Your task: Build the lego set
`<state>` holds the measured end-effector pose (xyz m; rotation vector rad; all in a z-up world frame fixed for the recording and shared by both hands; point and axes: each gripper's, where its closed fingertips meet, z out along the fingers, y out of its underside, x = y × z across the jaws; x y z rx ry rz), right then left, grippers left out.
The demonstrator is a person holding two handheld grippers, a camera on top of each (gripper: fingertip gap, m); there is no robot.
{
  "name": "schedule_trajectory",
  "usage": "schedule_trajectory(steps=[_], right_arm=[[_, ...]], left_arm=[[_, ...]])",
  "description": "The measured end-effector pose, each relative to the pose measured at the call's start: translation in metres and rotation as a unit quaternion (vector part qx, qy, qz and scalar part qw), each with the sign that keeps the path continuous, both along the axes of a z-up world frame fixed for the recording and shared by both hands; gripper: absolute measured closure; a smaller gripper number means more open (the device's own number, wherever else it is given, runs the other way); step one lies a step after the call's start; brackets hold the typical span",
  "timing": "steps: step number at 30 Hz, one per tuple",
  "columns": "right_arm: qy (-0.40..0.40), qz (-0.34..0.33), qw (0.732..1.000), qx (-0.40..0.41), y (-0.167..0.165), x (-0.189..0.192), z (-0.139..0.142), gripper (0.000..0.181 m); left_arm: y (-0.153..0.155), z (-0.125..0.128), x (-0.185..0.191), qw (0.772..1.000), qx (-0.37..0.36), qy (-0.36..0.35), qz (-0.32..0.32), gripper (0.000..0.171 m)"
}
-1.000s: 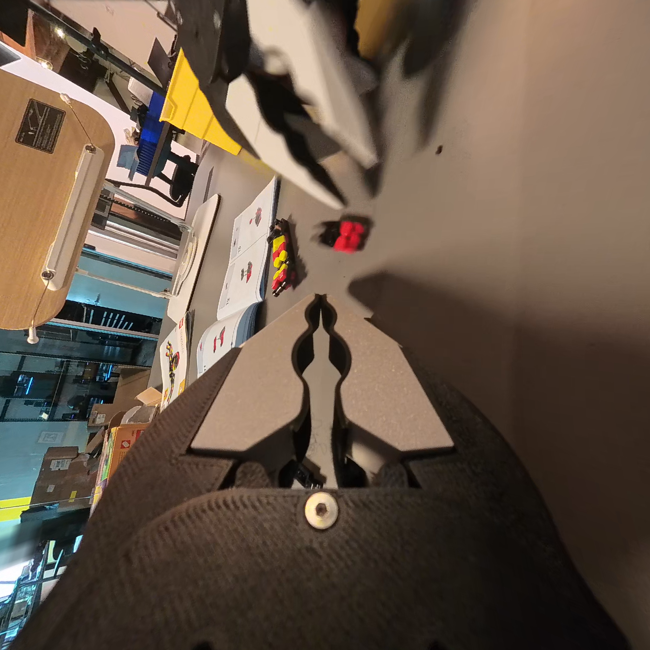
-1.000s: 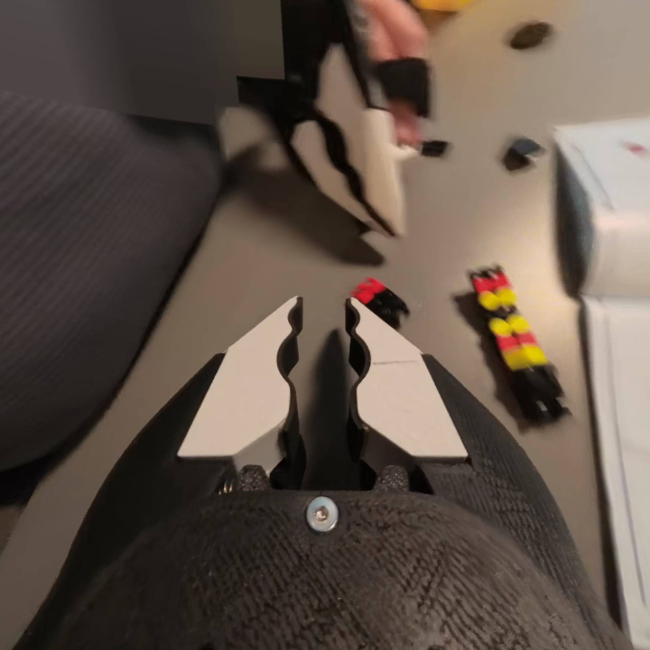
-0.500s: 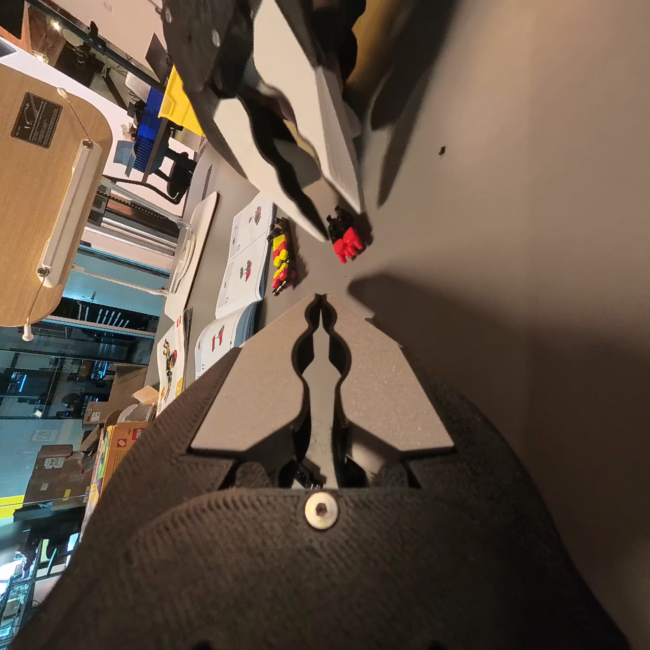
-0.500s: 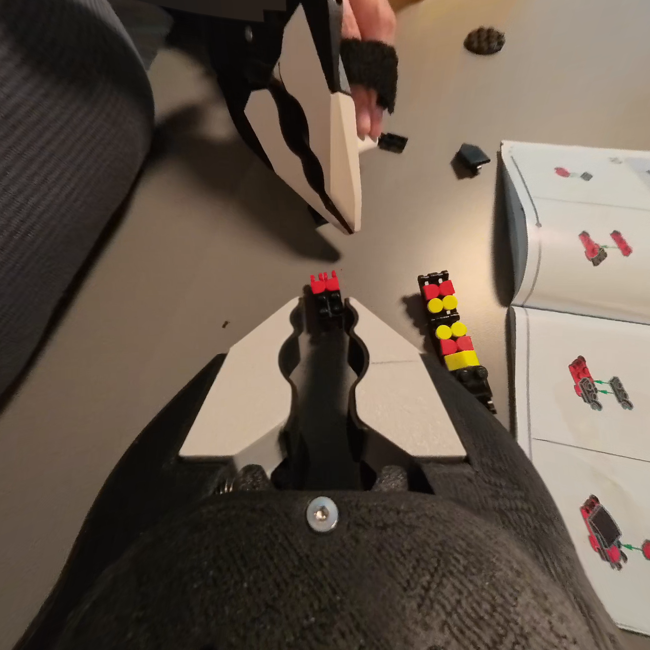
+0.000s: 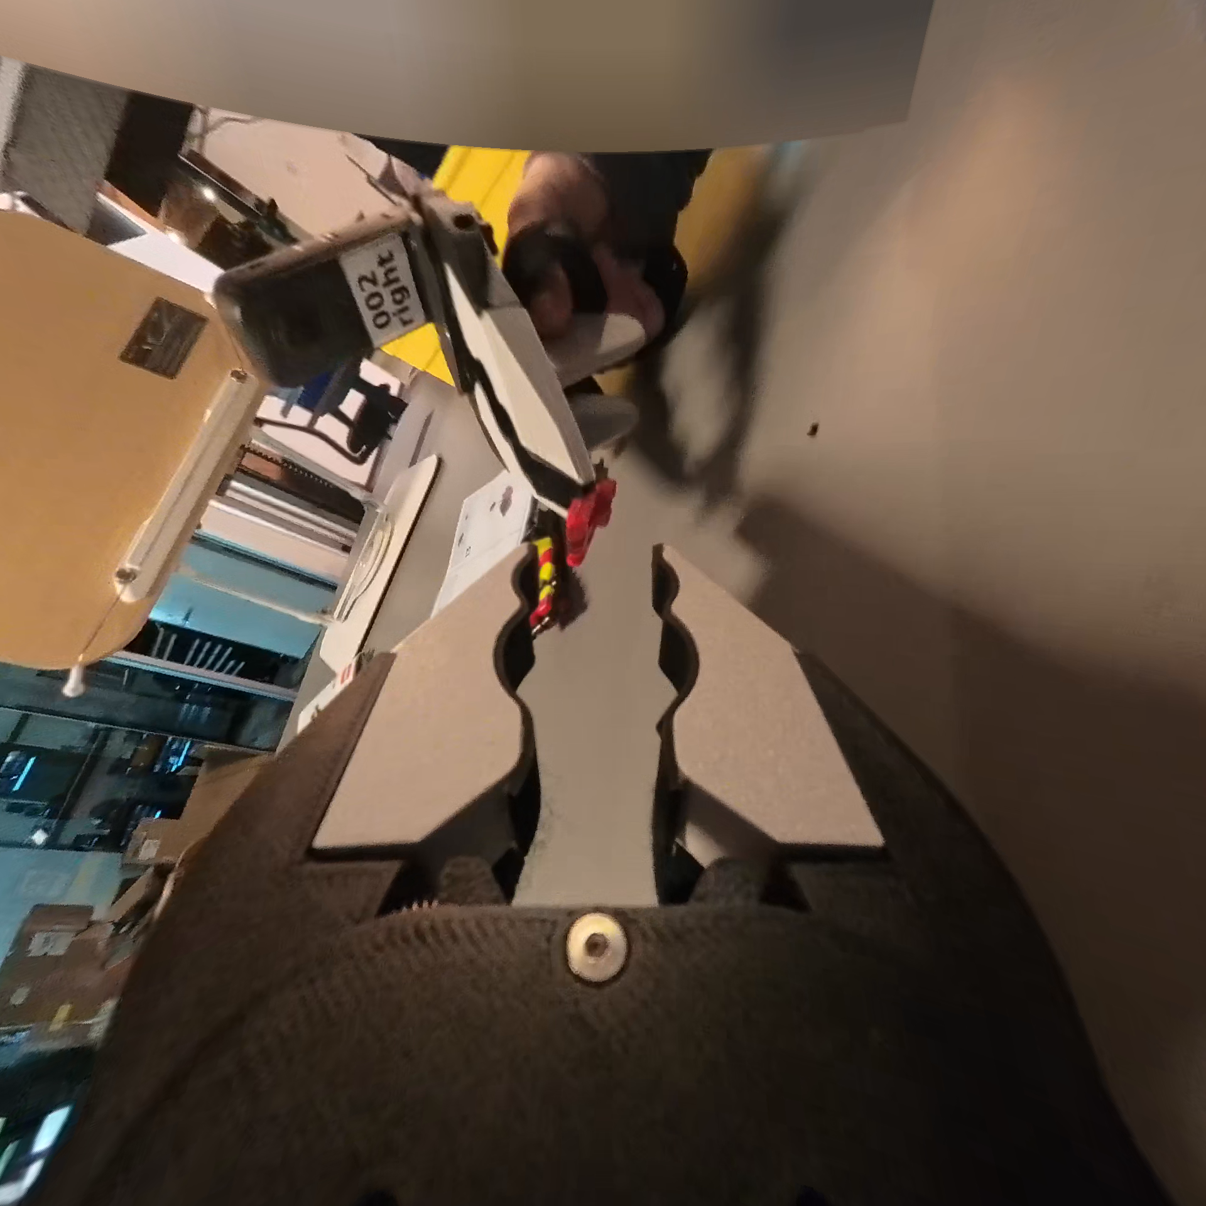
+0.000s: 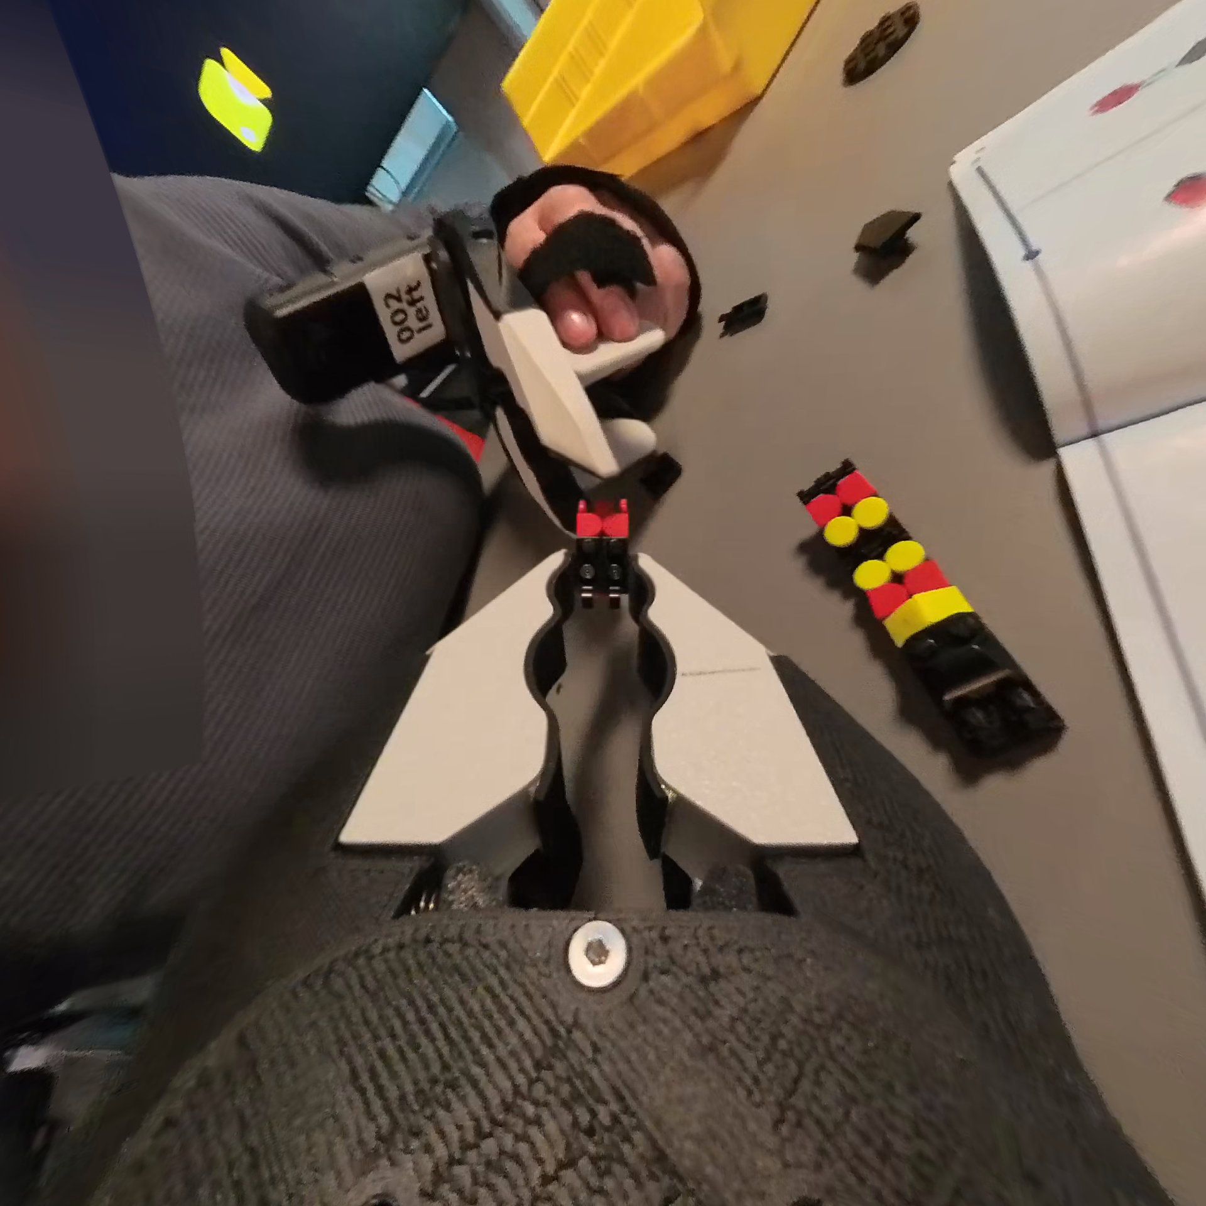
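A yellow bin [image 6: 626, 72] sits at the top of the right wrist view; what it holds is hidden. The right gripper [image 6: 600, 577] has its fingers closed on the small red-and-black lego piece [image 6: 602, 555], pinched at the tips, mid-frame. The left gripper [image 5: 590, 561] stands open and empty, its tips just beyond that piece. Right of centre, the long black, red and yellow assembly [image 6: 913, 600] lies on the counter [image 6: 783, 404] beside the open instruction booklet [image 6: 1122, 326], with loose black bits [image 6: 884, 235] above.
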<state>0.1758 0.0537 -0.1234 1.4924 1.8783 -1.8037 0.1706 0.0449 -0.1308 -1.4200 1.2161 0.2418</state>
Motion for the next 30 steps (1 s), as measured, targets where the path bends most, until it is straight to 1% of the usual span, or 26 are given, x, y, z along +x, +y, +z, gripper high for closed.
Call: schedule_trajectory(steps=[2,7,9,11,13,15,16,17,18,20,21,22,23,25,30], right_arm=[[-0.008,0.008,1.0,-0.012,-0.003,0.002,0.0,0.167],[-0.015,0.014,1.0,-0.018,-0.006,0.004,-0.001,0.167],[-0.004,0.0,1.0,-0.013,-0.003,0.002,0.0,0.167],[0.047,-0.031,0.998,-0.021,0.005,-0.001,0.013,0.164],[0.137,-0.08,0.987,-0.002,0.022,-0.003,0.03,0.162],[0.247,-0.135,0.957,0.067,0.043,-0.001,0.047,0.16],[0.297,-0.165,0.933,0.116,0.055,0.0,0.055,0.161],[0.34,-0.203,0.901,0.176,0.068,0.0,0.06,0.161],[0.377,-0.247,0.86,0.238,0.084,0.001,0.064,0.161],[0.428,-0.339,0.764,0.344,0.114,0.006,0.076,0.163],[0.437,-0.372,0.726,0.379,0.125,0.009,0.082,0.164],[0.435,-0.388,0.703,0.408,0.132,0.011,0.084,0.164],[0.429,-0.396,0.689,0.429,0.135,0.011,0.083,0.163],[0.424,-0.402,0.672,0.455,0.138,0.01,0.082,0.158],[0.433,-0.426,0.637,0.474,0.144,0.016,0.09,0.151]], left_arm=[[0.002,-0.005,0.002,1.0,-0.001,0.017,-0.001,0.139],[0.0,0.0,0.007,1.0,0.011,0.013,-0.019,0.166],[0.002,0.0,0.005,1.0,-0.003,0.007,-0.015,0.166],[0.002,-0.002,0.004,1.0,-0.023,0.002,-0.014,0.166],[0.003,0.0,0.002,0.999,-0.032,-0.007,-0.009,0.166],[0.005,0.001,0.0,0.999,-0.047,-0.021,-0.004,0.166],[0.007,0.003,-0.001,0.998,-0.054,-0.033,0.0,0.166],[0.009,0.004,-0.003,0.997,-0.063,-0.045,0.004,0.166],[0.01,0.005,-0.005,0.996,-0.073,-0.059,0.006,0.166],[0.012,0.009,-0.008,0.992,-0.09,-0.088,0.008,0.166],[0.012,0.011,-0.009,0.99,-0.096,-0.101,0.007,0.166],[0.012,0.013,-0.01,0.988,-0.102,-0.113,0.005,0.166],[0.012,0.015,-0.011,0.987,-0.107,-0.123,0.003,0.166],[0.011,0.018,-0.012,0.984,-0.112,-0.141,-0.002,0.166],[0.01,0.02,-0.013,0.981,-0.119,-0.156,-0.005,0.166]])
